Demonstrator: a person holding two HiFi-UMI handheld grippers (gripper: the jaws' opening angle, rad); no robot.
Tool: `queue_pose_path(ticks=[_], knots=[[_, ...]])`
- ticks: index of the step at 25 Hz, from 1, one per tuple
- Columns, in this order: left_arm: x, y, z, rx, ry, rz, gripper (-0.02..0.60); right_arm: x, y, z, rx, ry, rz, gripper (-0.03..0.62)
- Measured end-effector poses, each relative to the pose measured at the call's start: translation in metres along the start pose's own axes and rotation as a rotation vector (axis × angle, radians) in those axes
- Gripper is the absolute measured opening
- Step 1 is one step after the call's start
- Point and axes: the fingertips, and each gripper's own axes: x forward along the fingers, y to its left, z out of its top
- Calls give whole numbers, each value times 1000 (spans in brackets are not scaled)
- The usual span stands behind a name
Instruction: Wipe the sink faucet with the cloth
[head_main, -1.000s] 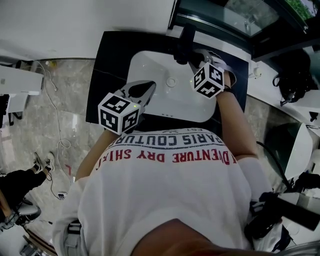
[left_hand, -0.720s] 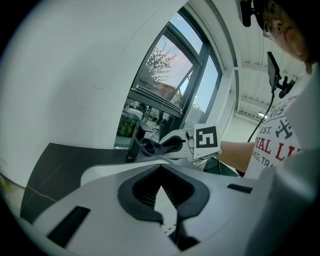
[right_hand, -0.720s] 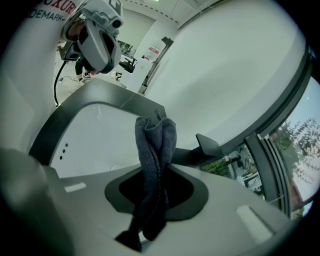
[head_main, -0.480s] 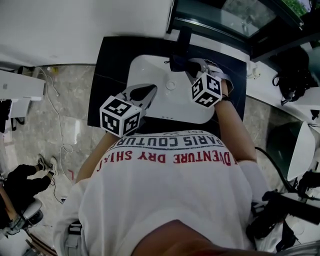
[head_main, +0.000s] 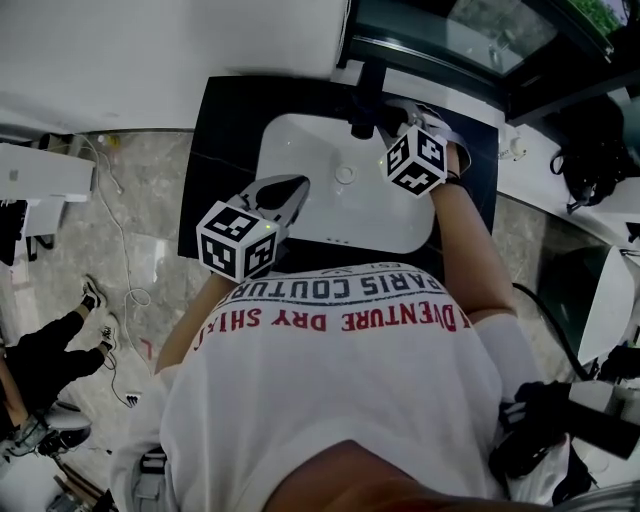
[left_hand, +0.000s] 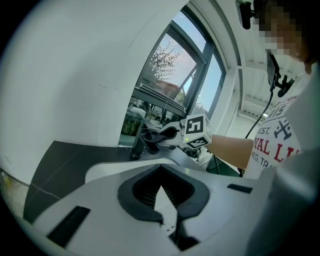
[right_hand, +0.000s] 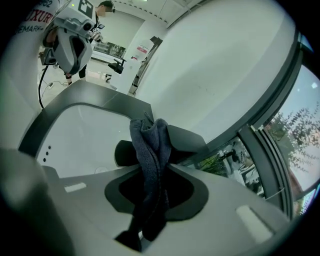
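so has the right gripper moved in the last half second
Yes. Measured against the sink drain, the right gripper has slid back toward the faucet, away from the person, with the cloth.

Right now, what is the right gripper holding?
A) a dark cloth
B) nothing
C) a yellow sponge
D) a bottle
A: in the right gripper view, the right gripper has its jaws shut on a dark cloth, up by the faucet.
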Motion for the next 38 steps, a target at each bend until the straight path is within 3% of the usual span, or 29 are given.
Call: queue_pose_path(ticks=[15,28,38], knots=[[15,8,-3,-19,19,16,2,21,-39,-5,157,-62,-24,67],[13,3,-4,-11,23,11,2,-2,-37,4,99,-134,-138,67],[17,-2,-8,-6,30,-12,2,-20,-7,1,120,-164,-140,67]])
